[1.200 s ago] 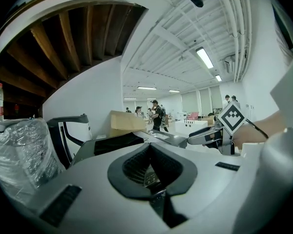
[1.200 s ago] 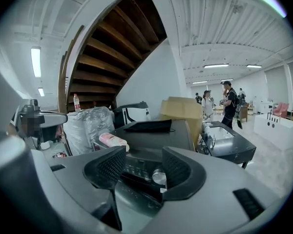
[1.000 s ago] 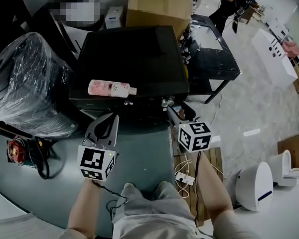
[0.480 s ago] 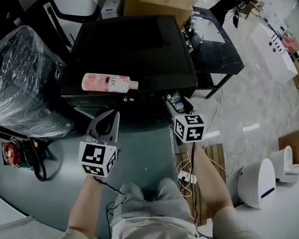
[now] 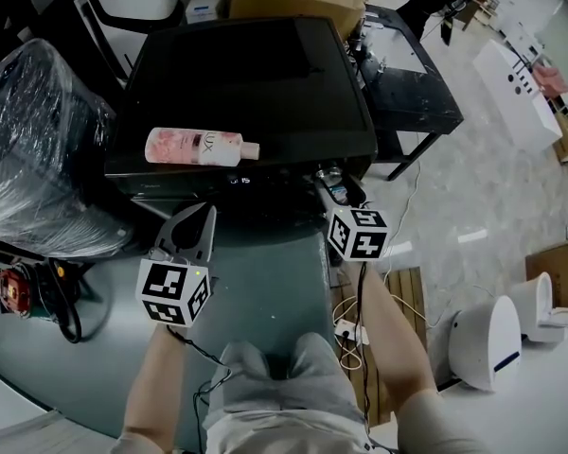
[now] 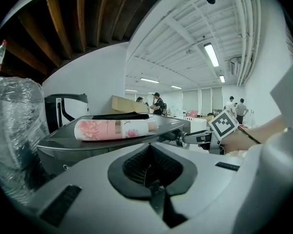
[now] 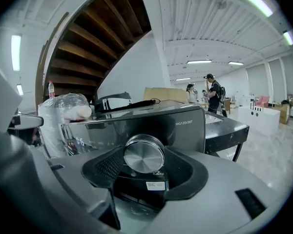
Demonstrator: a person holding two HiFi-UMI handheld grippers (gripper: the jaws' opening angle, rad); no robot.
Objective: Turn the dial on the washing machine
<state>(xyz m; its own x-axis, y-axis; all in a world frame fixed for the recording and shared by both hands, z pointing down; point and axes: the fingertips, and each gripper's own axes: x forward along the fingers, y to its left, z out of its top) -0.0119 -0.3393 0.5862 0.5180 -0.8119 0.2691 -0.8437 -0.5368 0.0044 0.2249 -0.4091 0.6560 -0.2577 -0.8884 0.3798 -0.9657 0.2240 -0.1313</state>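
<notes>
While the dial (image 7: 144,153) sits straight ahead between the right tongs (image 7: 146,174) (wide, just opened further), the shut left tongs (image 6: 154,182) lie farther from it

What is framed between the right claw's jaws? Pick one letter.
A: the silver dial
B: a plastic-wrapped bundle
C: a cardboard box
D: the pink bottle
A: in the right gripper view the silver dial on the washing machine sits between the jaws of the right claw, which have just been opening and stand apart.
</notes>
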